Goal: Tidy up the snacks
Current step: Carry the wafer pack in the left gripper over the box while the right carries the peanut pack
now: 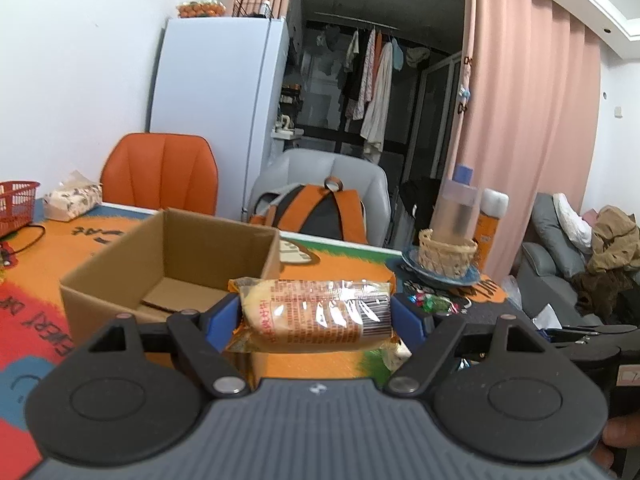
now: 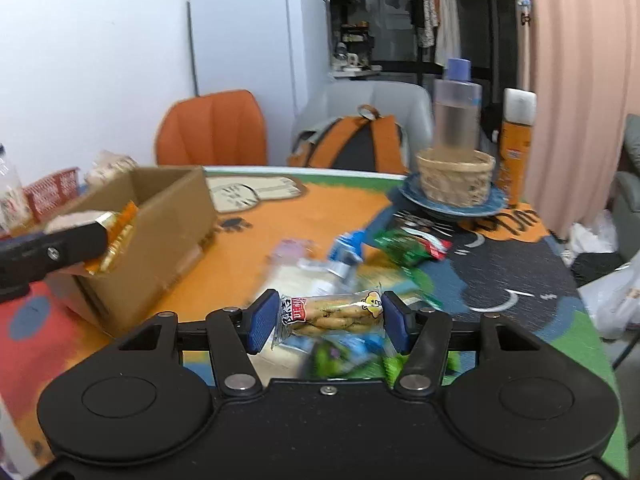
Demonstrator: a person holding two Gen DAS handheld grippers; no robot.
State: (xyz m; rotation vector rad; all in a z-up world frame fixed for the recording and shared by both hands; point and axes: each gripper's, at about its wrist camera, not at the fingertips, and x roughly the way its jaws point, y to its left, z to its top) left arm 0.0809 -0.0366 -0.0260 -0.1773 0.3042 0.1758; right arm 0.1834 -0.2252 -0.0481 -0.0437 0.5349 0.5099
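The left gripper (image 1: 316, 314) clamps an orange-and-clear snack pack (image 1: 316, 312) crosswise between its blue pads, printed with red text too small to read and a barcode, held just in front of the open cardboard box (image 1: 168, 256). The right gripper (image 2: 327, 320) pinches a clear packet of twisted sticks (image 2: 330, 314) with a cartoon bear and a red label, above blurred snack bags (image 2: 408, 246) on the orange table mat (image 2: 320, 208).

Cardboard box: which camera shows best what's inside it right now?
The left wrist view: it looks into the open cardboard box, showing only a loose cardboard flap on its floor. The right wrist view shows the box's outer side, blurred, interior hidden.
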